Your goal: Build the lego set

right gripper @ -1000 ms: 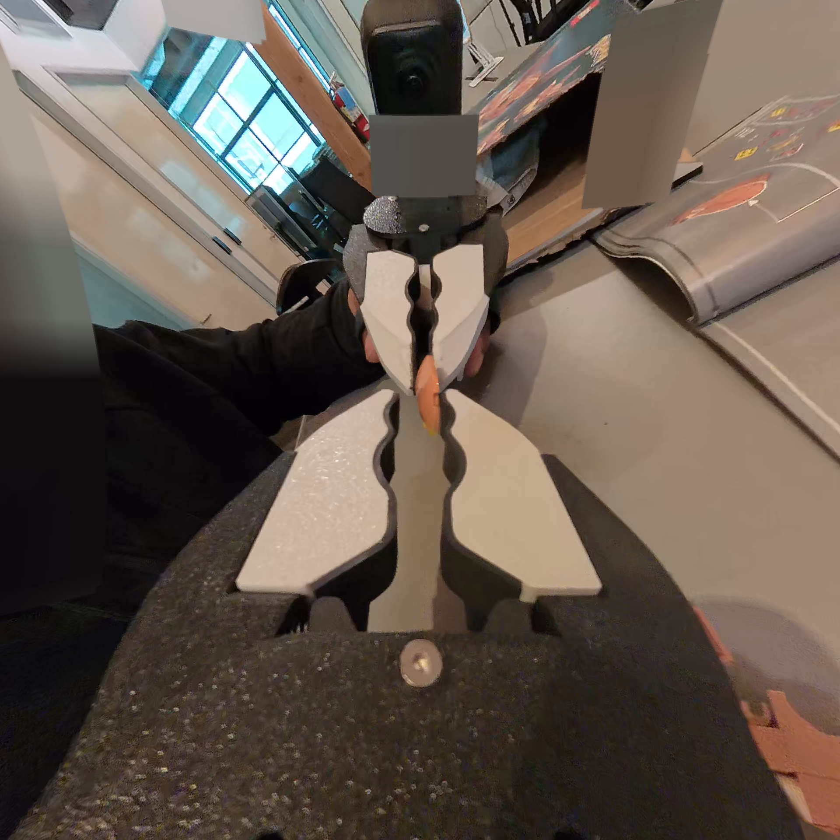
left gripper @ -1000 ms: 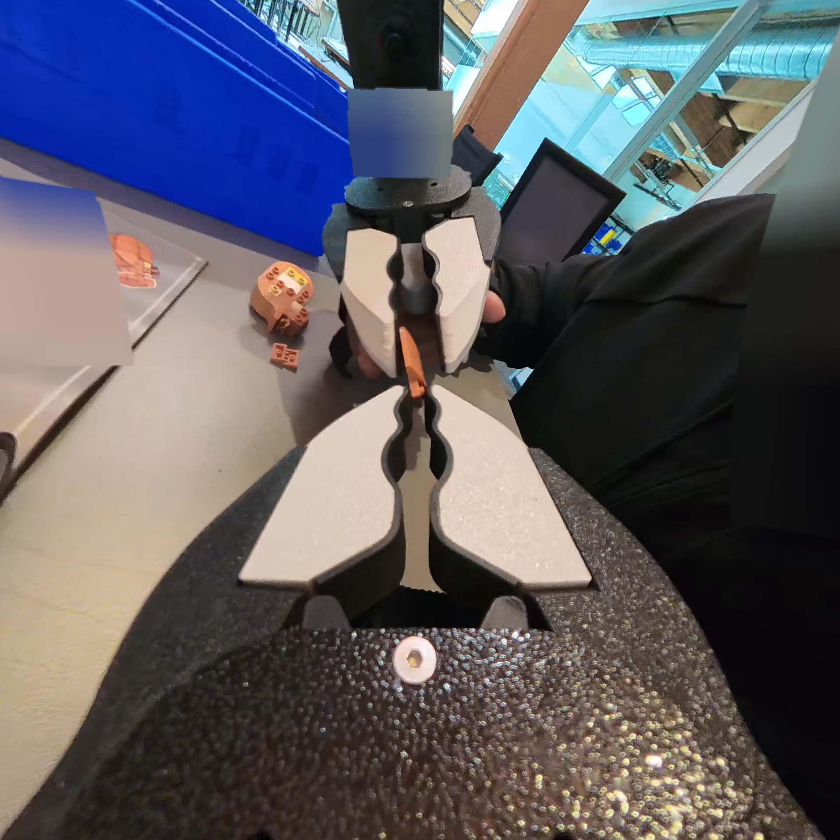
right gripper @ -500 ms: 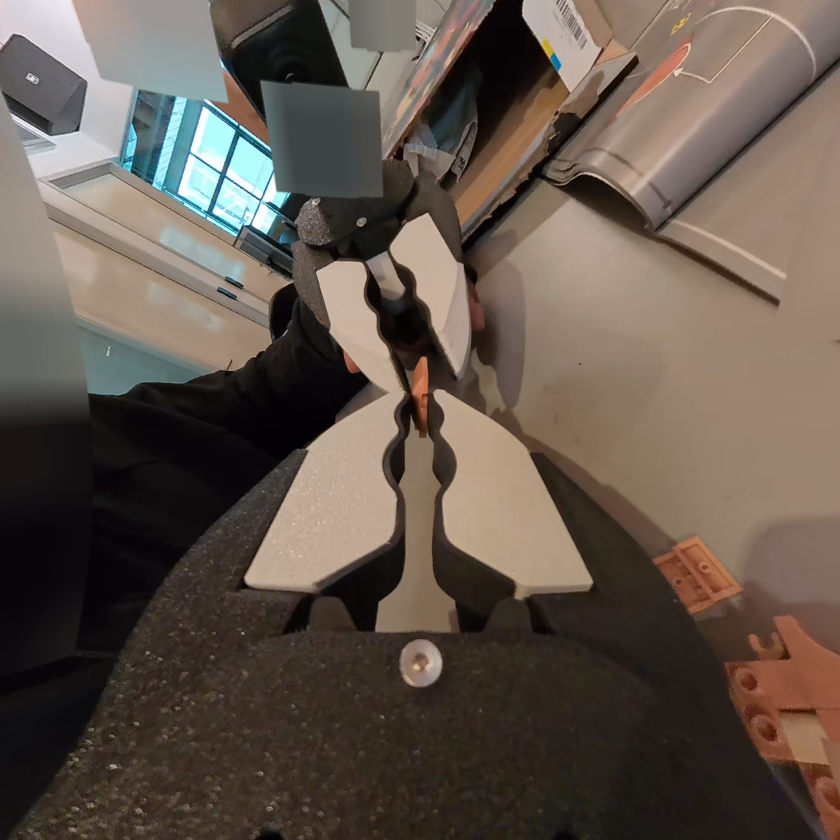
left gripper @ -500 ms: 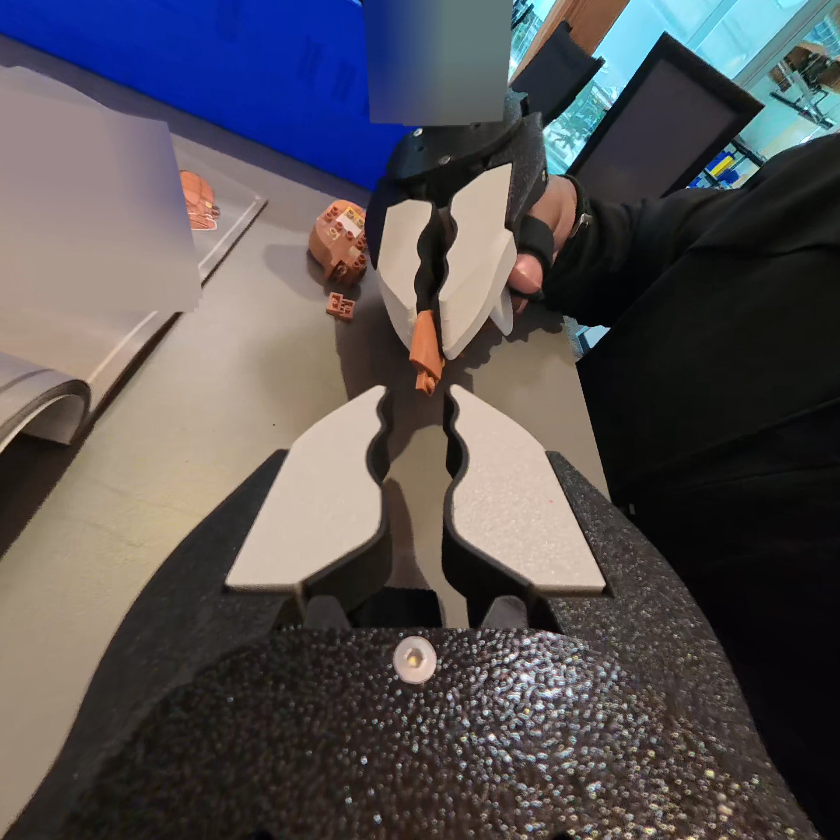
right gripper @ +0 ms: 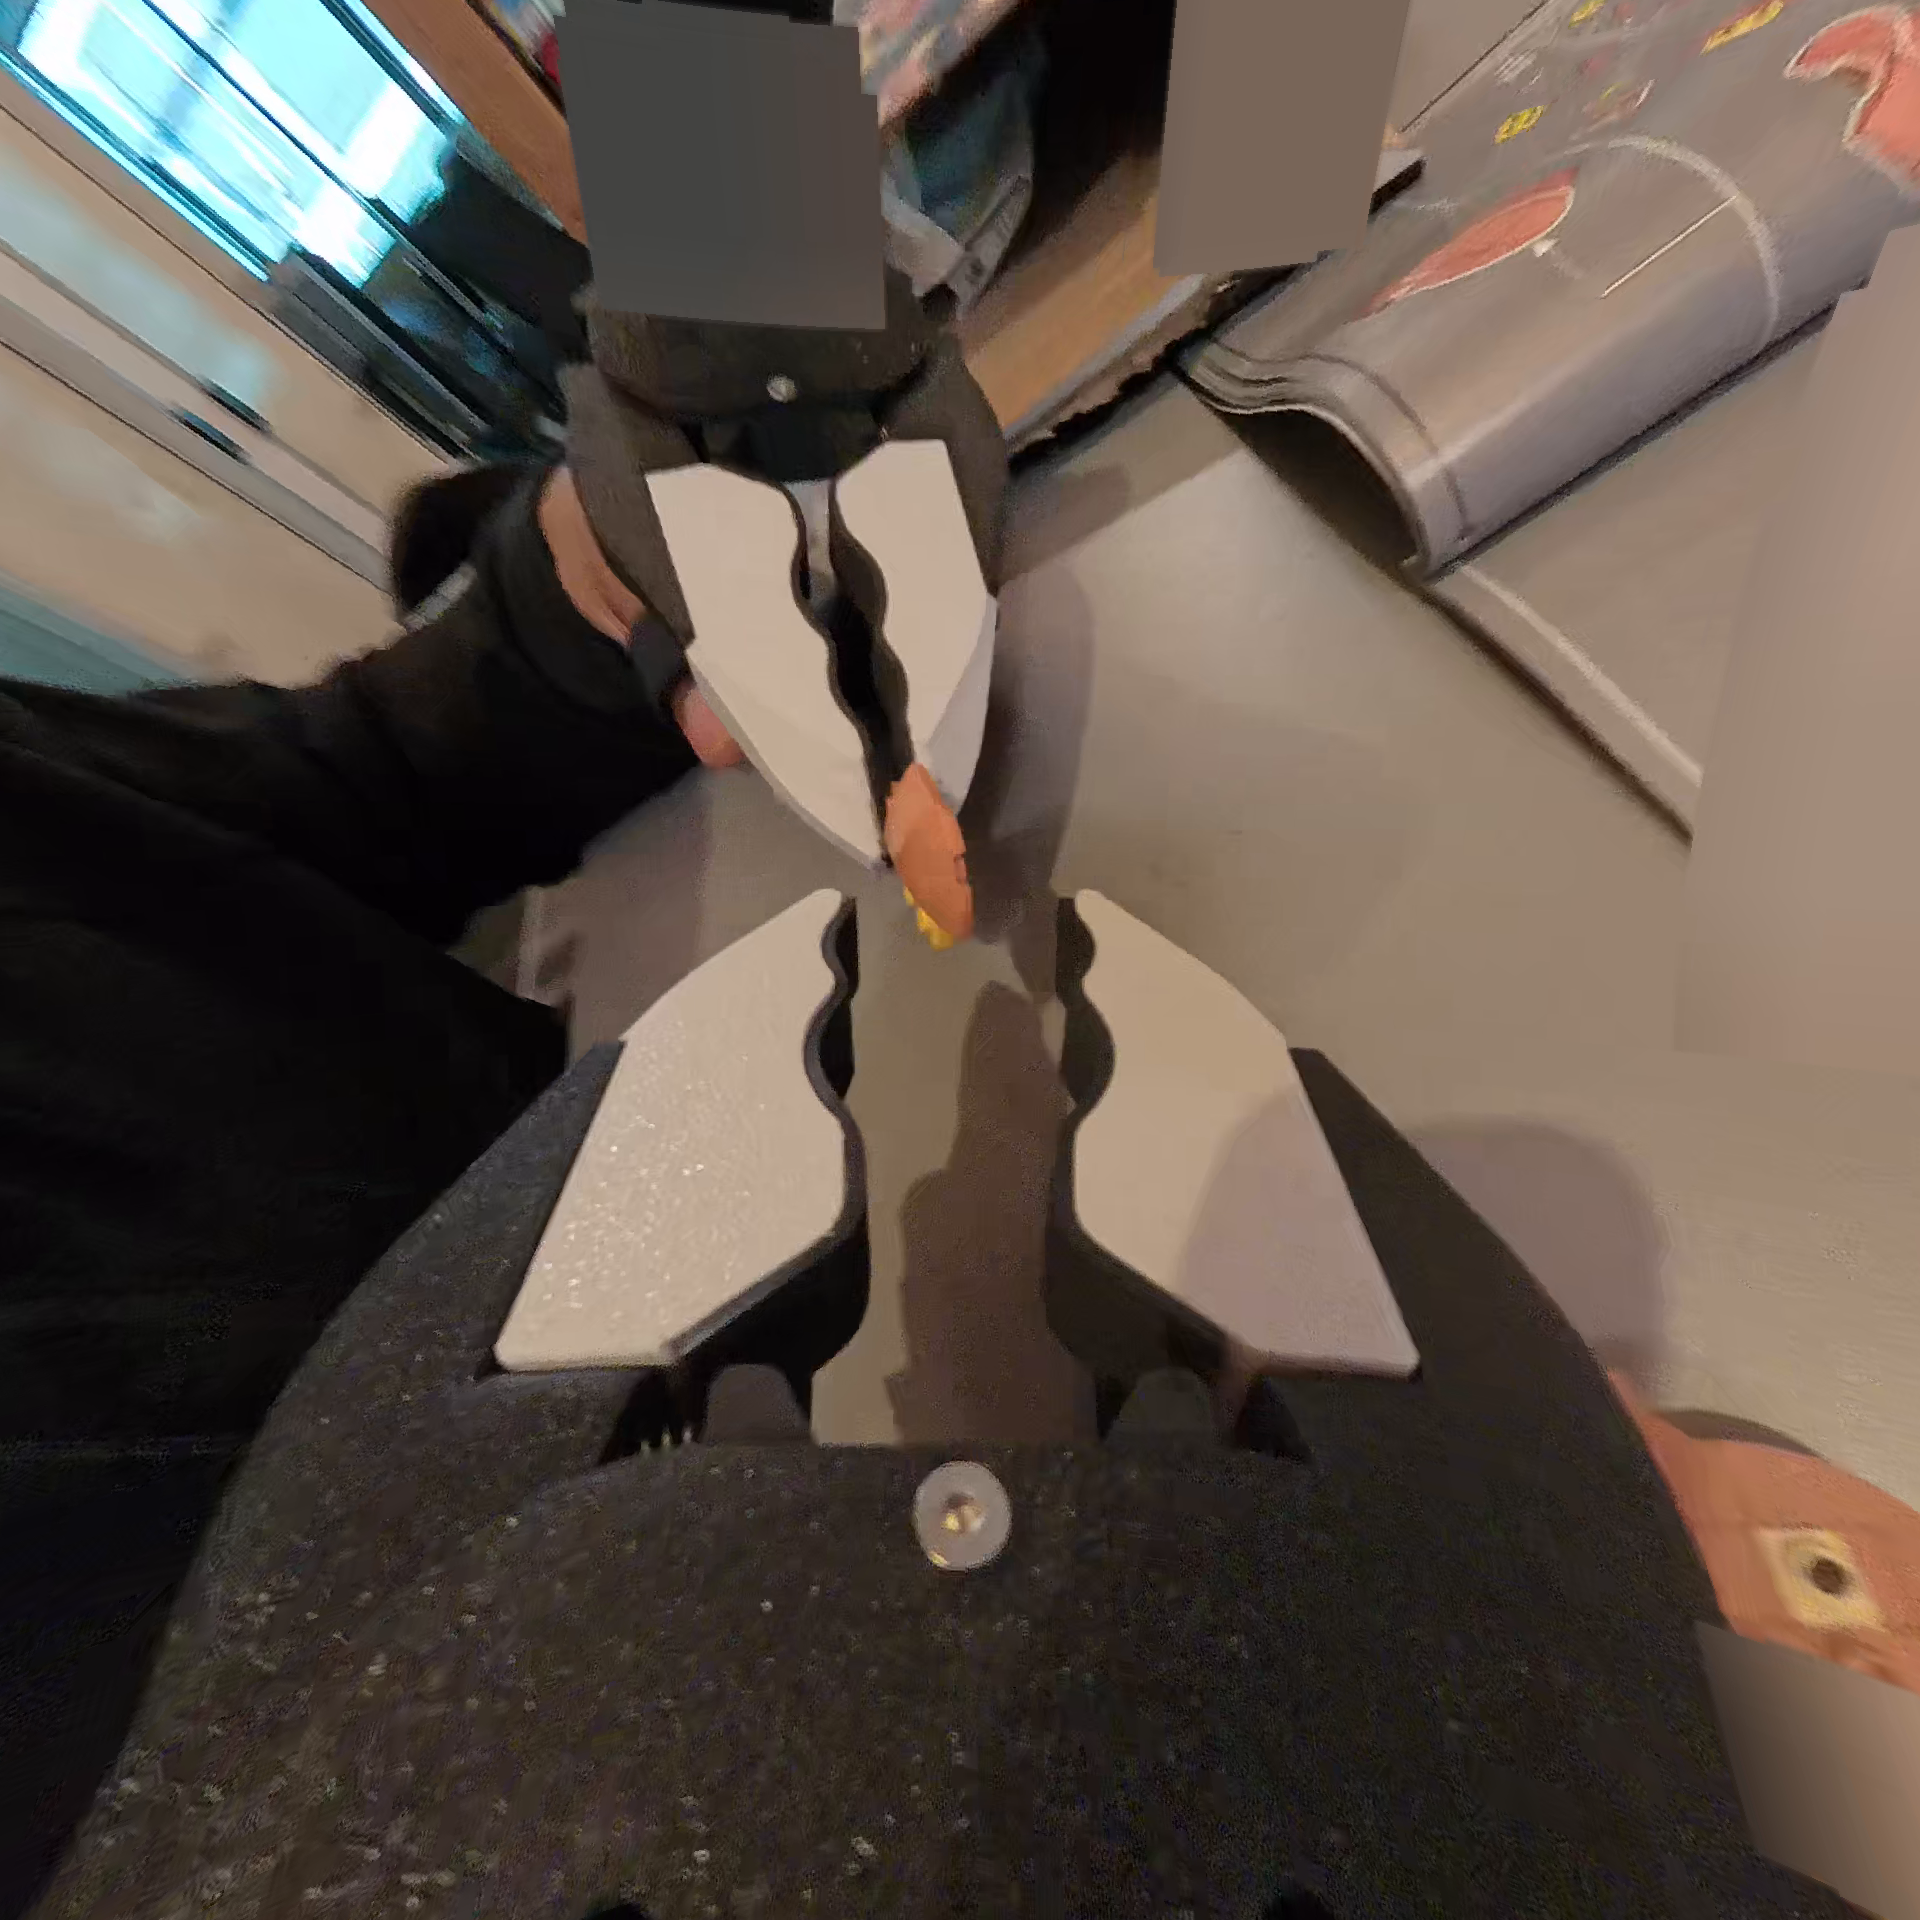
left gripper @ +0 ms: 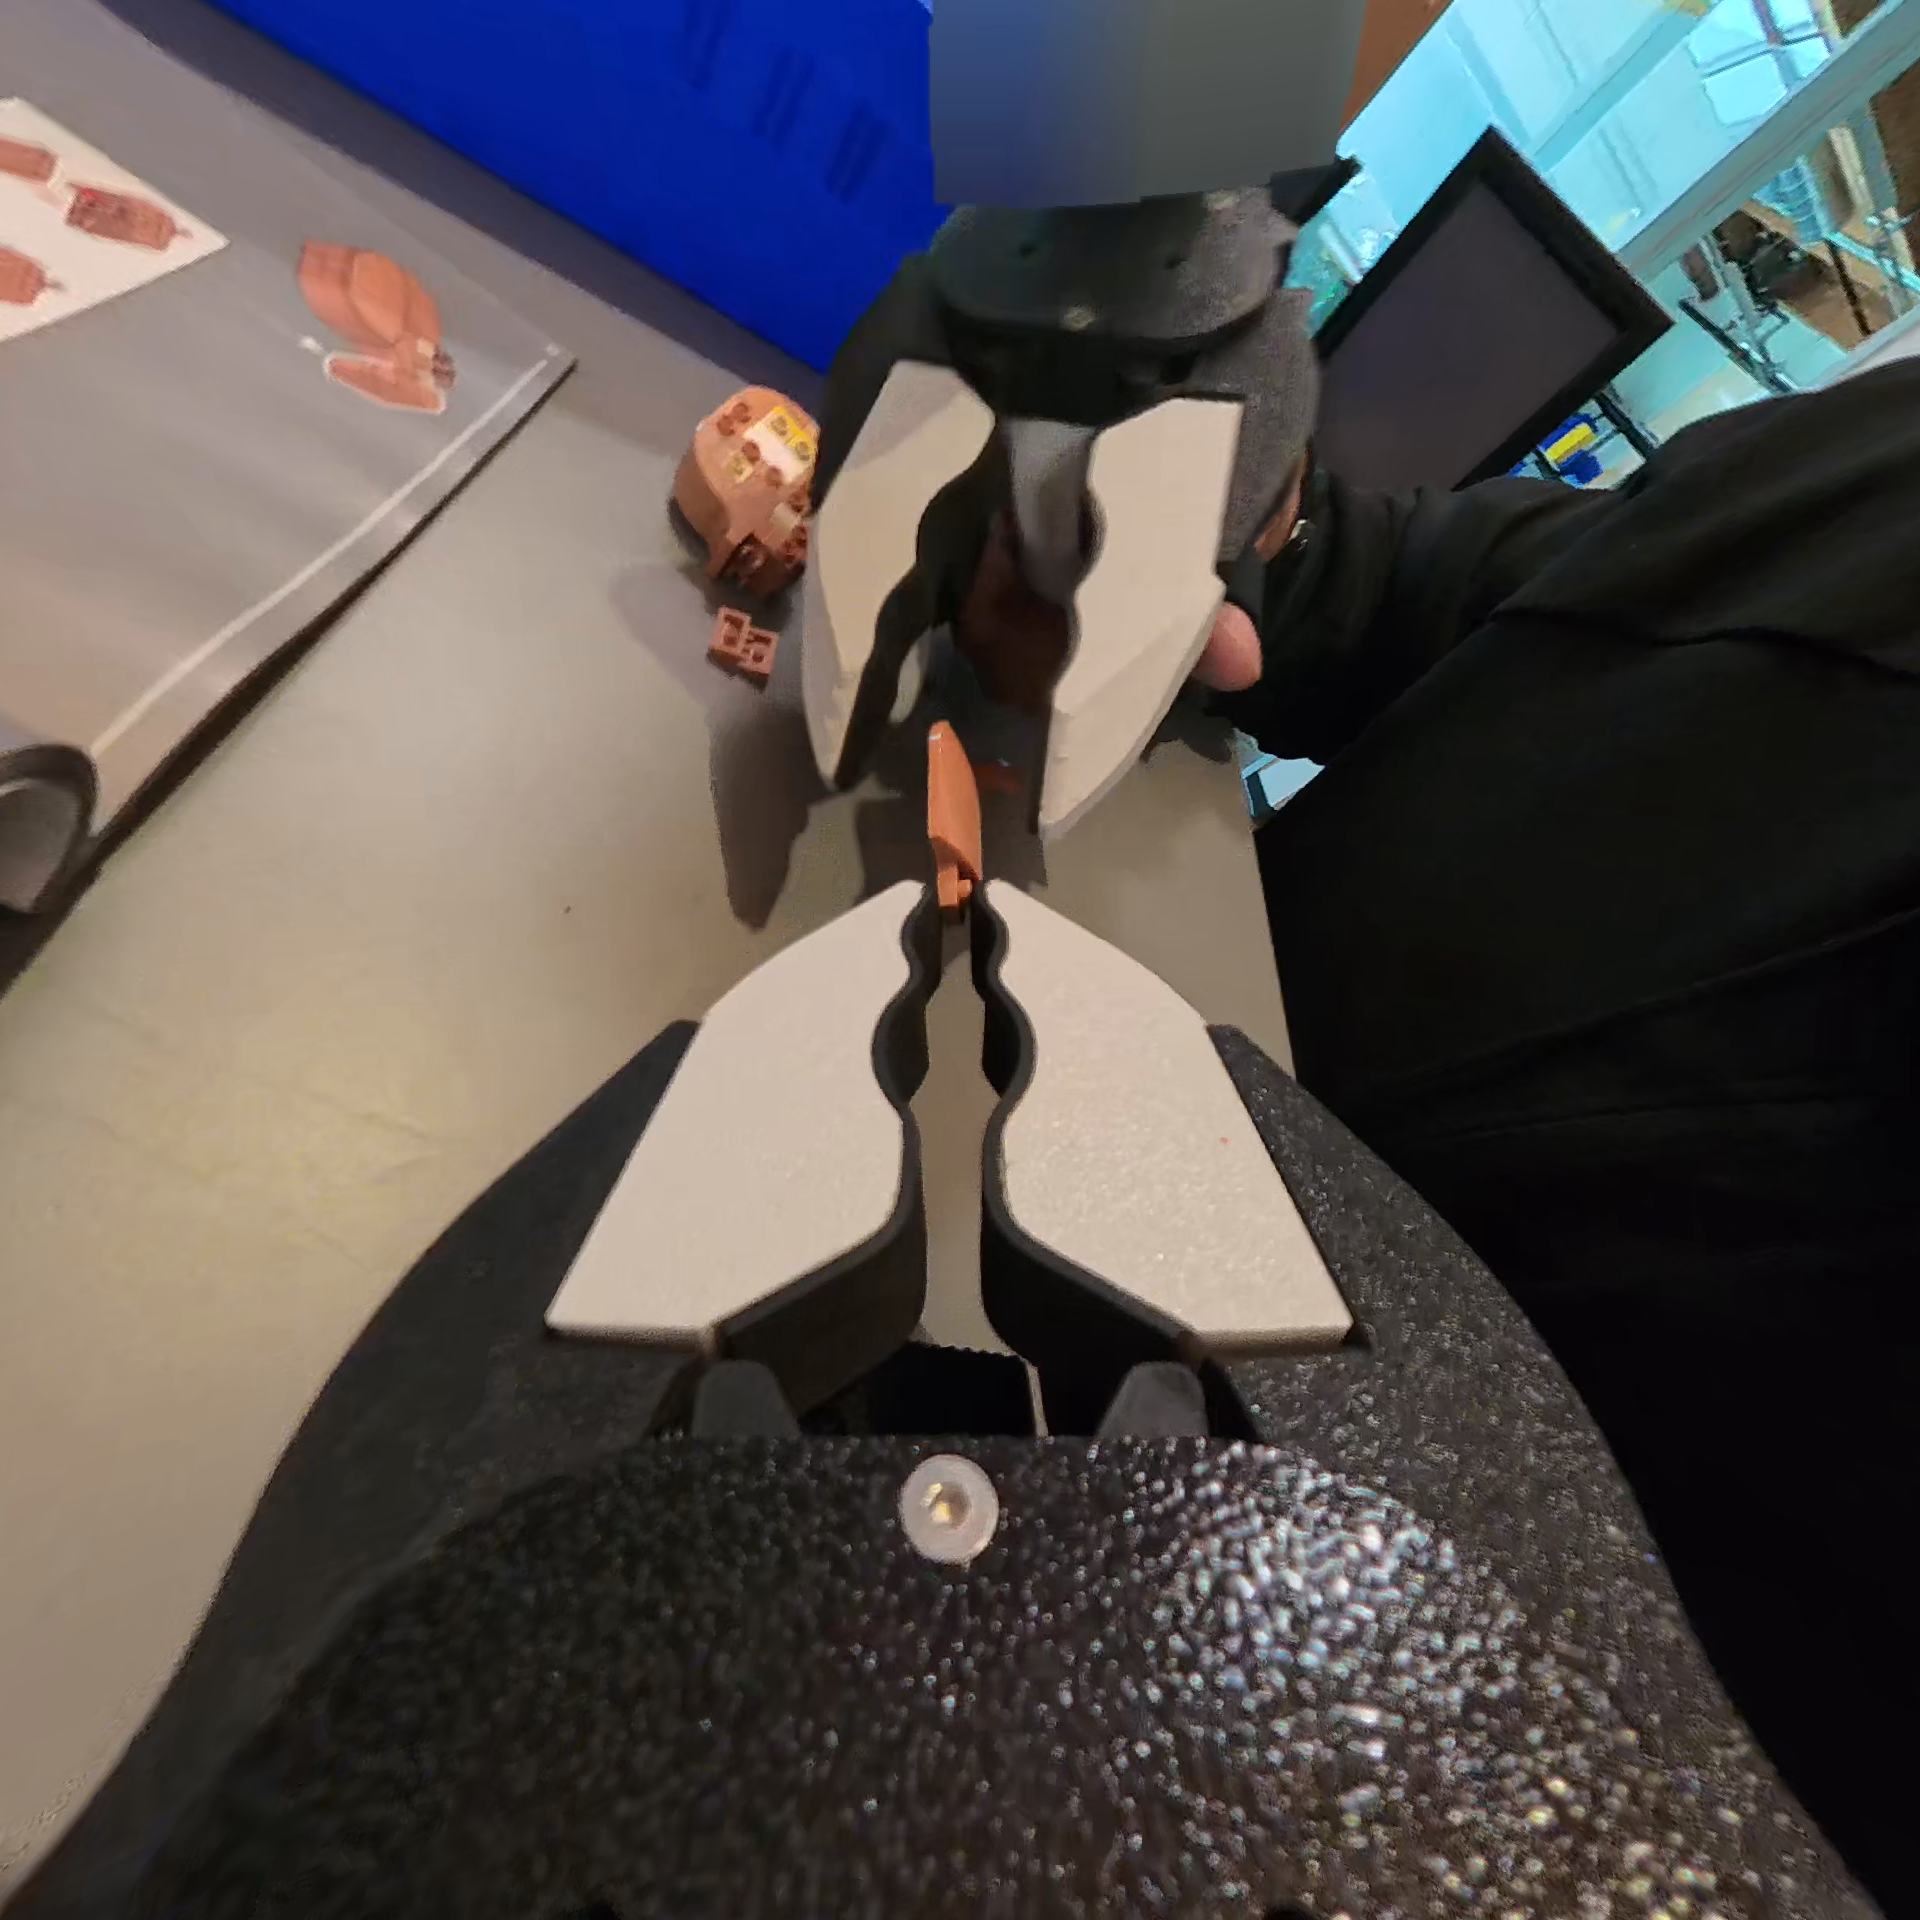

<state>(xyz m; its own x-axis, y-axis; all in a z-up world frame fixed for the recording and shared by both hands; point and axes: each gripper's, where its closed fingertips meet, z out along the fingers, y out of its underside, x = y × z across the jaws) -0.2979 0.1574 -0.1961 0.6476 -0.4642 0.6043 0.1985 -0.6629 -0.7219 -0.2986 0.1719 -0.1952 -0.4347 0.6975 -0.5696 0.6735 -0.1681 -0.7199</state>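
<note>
Lego piece (left gripper: 951,821) pinched in left tongs (left gripper: 954,902); right tongs (right gripper: 956,914) apart.

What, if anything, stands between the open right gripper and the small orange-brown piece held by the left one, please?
Nothing visible does. In the right wrist view the orange-brown piece juts from the left gripper just ahead of the right gripper, whose jaws stand open. Only bare grey table shows around them.

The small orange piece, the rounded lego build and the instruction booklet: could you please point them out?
small orange piece (left gripper: 952,798), left wrist view, its middle.
rounded lego build (left gripper: 750,480), left wrist view, studded top.
instruction booklet (left gripper: 208,436), left wrist view, open grey page.
</note>
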